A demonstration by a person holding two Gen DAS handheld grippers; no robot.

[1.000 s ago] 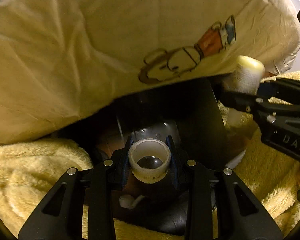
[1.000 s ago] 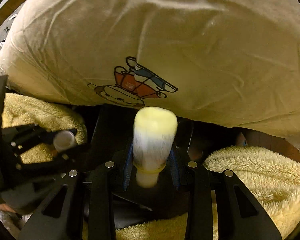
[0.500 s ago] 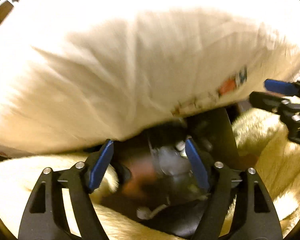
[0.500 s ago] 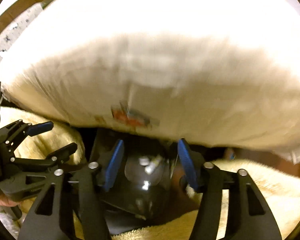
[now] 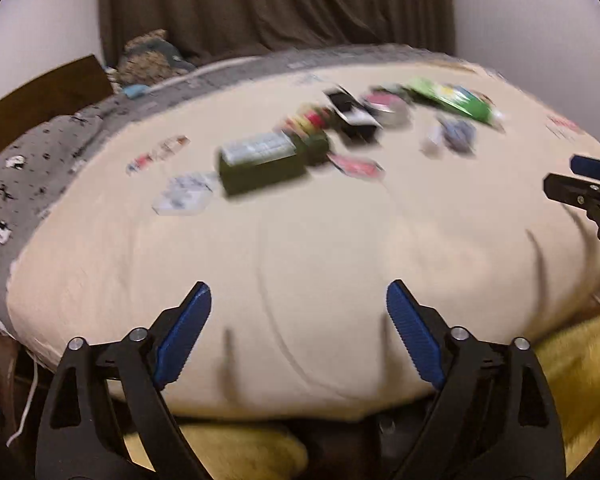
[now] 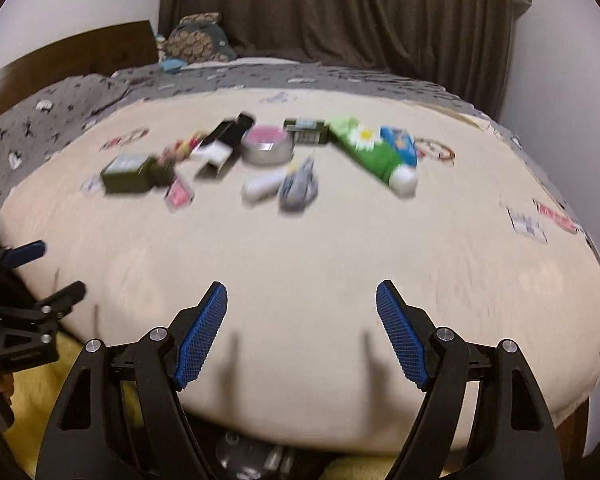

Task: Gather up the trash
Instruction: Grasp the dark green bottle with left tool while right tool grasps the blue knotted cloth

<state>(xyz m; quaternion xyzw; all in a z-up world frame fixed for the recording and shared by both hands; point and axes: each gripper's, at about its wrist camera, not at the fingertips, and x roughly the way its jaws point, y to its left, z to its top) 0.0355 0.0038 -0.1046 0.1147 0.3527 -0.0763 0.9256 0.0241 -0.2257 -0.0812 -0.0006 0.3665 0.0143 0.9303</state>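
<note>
Both grippers are hovering at the near edge of the bed [image 6: 300, 264], the left gripper [image 5: 298, 332] and the right gripper [image 6: 302, 332] each with jaws opening wide and nothing between them. The trash is lying well apart from them in a loose cluster on the far half of the cream cover: a dark green box [image 6: 130, 174], a round tin [image 6: 267, 146], a green tube [image 6: 374, 154], a small white bottle [image 6: 264, 186] with a crumpled grey wrapper [image 6: 300, 188] touching it. The risk is likely in how close these pieces are sitting: a reach for one could nudge its neighbour, and the soft cover may be giving under a press so flat wrappers slip out. Both views are blurring, so small items are hard to tell. A grey patterned sheet [image 6: 60, 108] is bordering the cover, a brown curtain [image 6: 340, 12] is hanging behind, and a yellow fleece [image 5: 580, 360] is lying below the near edge.
</note>
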